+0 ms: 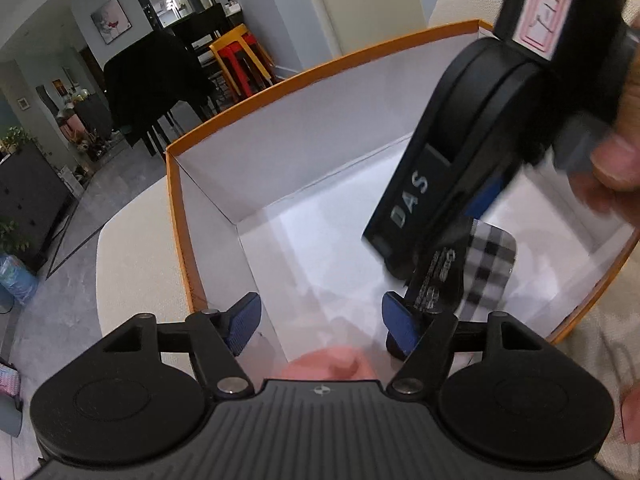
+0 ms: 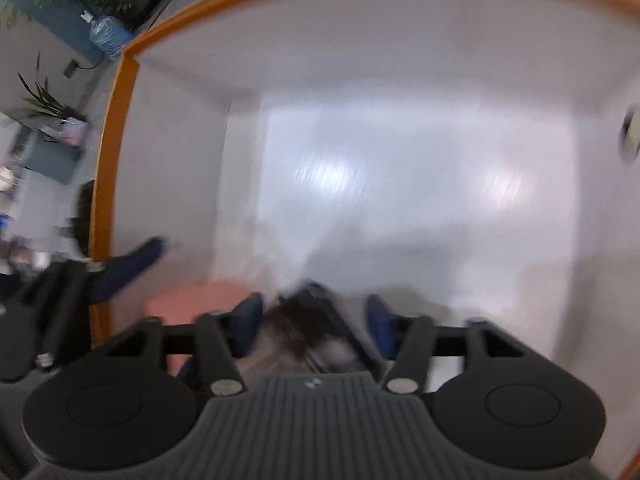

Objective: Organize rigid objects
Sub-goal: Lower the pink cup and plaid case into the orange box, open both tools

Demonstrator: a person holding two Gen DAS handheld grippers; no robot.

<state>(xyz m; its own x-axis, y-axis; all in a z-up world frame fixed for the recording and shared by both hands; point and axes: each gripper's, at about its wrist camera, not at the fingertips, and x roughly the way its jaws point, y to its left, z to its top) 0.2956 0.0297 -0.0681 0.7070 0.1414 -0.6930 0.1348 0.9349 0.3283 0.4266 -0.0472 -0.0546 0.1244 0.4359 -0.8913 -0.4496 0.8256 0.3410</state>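
A white box with an orange rim (image 1: pixel 280 82) stands open on a pale surface; it also fills the right wrist view (image 2: pixel 120 120). My left gripper (image 1: pixel 320 322) is open and empty over the box's near left corner. A pink object (image 1: pixel 328 364) lies just below it. My right gripper (image 2: pixel 314 322) hangs open inside the box, above a blurred dark and checked item (image 2: pixel 312 332). In the left wrist view the right gripper's black body (image 1: pixel 460 148) reaches down into the box over a black packet with a checked part (image 1: pixel 486 268). A pink object (image 2: pixel 192 304) lies at the box's left.
The box rests on a cream cushion (image 1: pixel 132 256). Behind it are a black piano (image 1: pixel 156 80), dark chairs, an orange and red stool (image 1: pixel 240 60) and grey floor. A hand (image 1: pixel 616 160) holds the right gripper. My left gripper's blue finger (image 2: pixel 128 268) pokes over the box's left rim.
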